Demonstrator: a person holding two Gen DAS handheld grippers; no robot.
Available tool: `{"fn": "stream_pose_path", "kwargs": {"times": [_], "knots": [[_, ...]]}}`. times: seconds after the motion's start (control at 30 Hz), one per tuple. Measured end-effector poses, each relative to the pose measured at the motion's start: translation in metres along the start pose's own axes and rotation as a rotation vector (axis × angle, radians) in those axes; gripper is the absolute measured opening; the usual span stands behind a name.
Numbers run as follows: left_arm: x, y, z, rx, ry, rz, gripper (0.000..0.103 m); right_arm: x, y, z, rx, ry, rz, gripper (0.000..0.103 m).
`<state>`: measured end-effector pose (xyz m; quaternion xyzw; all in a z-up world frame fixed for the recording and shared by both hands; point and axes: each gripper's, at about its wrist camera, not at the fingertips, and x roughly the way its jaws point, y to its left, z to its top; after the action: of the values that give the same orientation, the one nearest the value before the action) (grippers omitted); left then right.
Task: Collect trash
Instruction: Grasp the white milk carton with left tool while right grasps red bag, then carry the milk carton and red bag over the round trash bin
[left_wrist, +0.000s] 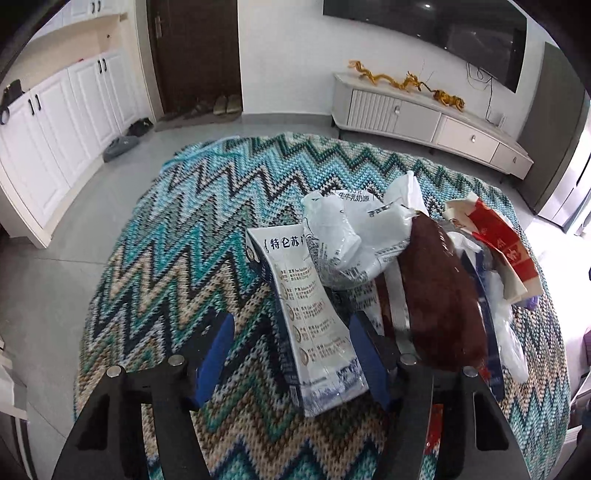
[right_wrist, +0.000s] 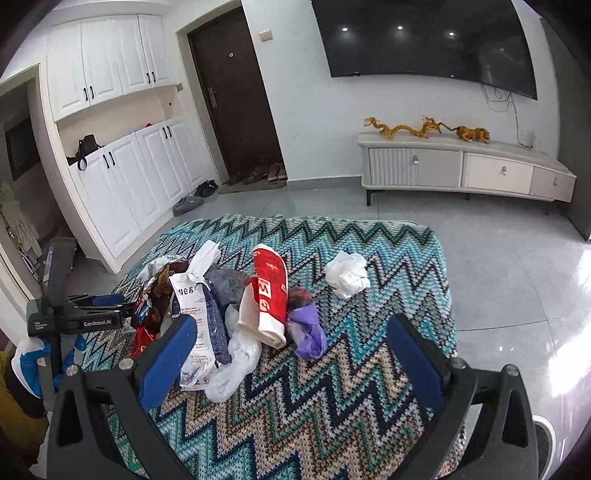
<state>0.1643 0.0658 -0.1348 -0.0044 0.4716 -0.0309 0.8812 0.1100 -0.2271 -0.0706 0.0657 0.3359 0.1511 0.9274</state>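
Observation:
A heap of trash lies on a zigzag rug (left_wrist: 177, 229). A flattened white and blue milk carton (left_wrist: 314, 325) lies between the blue fingers of my left gripper (left_wrist: 291, 326). The left pad stands clear of it, so the gripper is open. Beside the carton are a crumpled white bag (left_wrist: 351, 236), a brown wrapper (left_wrist: 439, 295) and a red carton (left_wrist: 498, 243). My right gripper (right_wrist: 291, 326) is wide open above the rug (right_wrist: 332, 387), just short of the red carton (right_wrist: 267, 291), a purple bag (right_wrist: 308, 332) and a clear bag (right_wrist: 236, 358). A white wad (right_wrist: 347, 273) lies apart, farther right.
A low TV cabinet (right_wrist: 461, 170) with golden dragon figures stands along the far wall under a wall TV (right_wrist: 424, 37). White cupboards (right_wrist: 122, 184) and a dark door (right_wrist: 236, 96) with shoes are at the left. Grey tiled floor surrounds the rug.

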Motion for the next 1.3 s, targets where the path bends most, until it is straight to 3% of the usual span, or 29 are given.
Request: {"fn": "stream_pose_path", "kwargs": {"times": [0.07, 0.2, 0.33, 0.43, 0.57, 0.63, 0.7, 0.9, 1.3], "knots": [[0.005, -0.002, 0.005, 0.000, 0.007, -0.006, 0.061, 0.019, 0.002, 0.009, -0.015, 0.027, 0.019, 0.102], [0.018, 0.002, 0.007, -0.007, 0.039, -0.014, 0.057, 0.055, 0.004, 0.022, -0.009, 0.091, 0.067, 0.074], [0.031, 0.008, 0.005, -0.020, 0.066, -0.021, 0.055, 0.091, 0.004, 0.024, -0.018, 0.164, 0.064, 0.060], [0.038, 0.012, 0.007, -0.029, 0.078, -0.028, 0.042, 0.110, 0.004, 0.022, -0.026, 0.212, 0.053, 0.045], [0.039, 0.019, 0.007, -0.043, 0.076, -0.033, 0.041, 0.123, 0.001, 0.020, -0.020, 0.244, 0.066, 0.036], [0.036, 0.019, 0.005, -0.041, 0.063, -0.027, 0.041, 0.124, 0.000, 0.020, -0.013, 0.242, 0.086, 0.017], [0.030, 0.020, 0.001, -0.037, 0.047, -0.021, 0.041, 0.119, 0.002, 0.022, -0.021, 0.232, 0.079, 0.005], [-0.001, 0.030, -0.011, -0.057, -0.003, -0.011, 0.041, 0.088, 0.010, 0.020, -0.002, 0.185, 0.081, 0.003], [-0.087, 0.036, -0.036, -0.055, -0.129, -0.011, 0.040, -0.014, 0.028, 0.009, 0.029, 0.053, 0.093, 0.003]]}}
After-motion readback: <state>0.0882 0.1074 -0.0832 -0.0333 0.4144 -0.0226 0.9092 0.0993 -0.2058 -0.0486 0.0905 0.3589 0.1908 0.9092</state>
